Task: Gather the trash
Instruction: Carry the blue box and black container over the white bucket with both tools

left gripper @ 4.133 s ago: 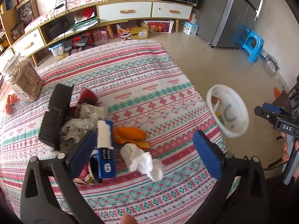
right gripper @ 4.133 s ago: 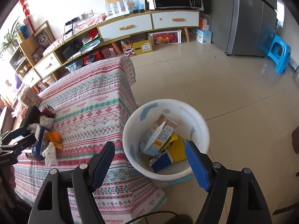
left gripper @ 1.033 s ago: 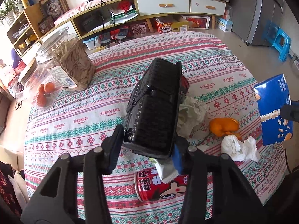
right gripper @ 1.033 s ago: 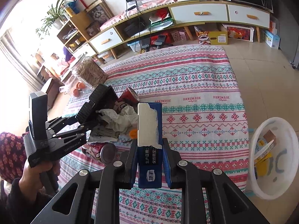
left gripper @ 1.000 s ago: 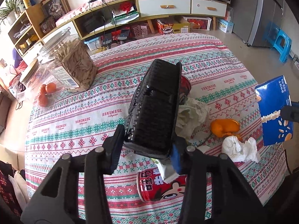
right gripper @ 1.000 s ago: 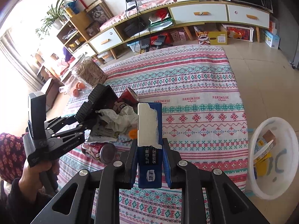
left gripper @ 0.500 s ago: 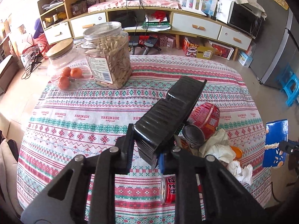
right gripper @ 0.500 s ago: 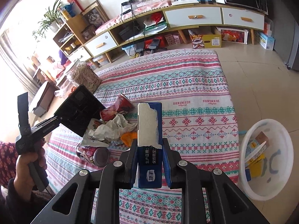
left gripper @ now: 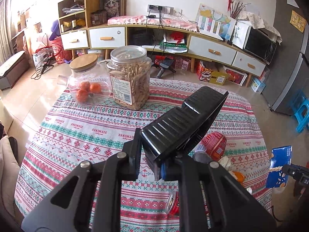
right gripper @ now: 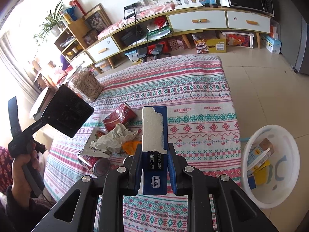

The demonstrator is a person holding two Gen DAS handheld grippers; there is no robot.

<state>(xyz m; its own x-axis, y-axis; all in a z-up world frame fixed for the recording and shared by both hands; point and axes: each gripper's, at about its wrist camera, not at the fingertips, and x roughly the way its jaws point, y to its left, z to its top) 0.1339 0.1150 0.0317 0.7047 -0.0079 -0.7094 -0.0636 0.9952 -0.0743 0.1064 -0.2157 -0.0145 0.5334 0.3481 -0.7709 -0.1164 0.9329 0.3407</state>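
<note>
Left gripper (left gripper: 149, 159), jaws closing, clamps black tray (left gripper: 183, 123); right gripper (right gripper: 154, 166) clenches blue carton (right gripper: 154, 148), best carried level over white bin (right gripper: 270, 177) before release.

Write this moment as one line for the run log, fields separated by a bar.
left gripper: closing on black tray, lifted | right gripper: shut on blue carton | white bin: on floor, part filled | cans, tissue: on table

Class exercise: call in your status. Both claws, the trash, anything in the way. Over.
Left claw closing on black tray, lifted. Right claw shut on blue carton. White bin on floor beside table. Cans, crumpled paper left. Nothing blocking.
</note>
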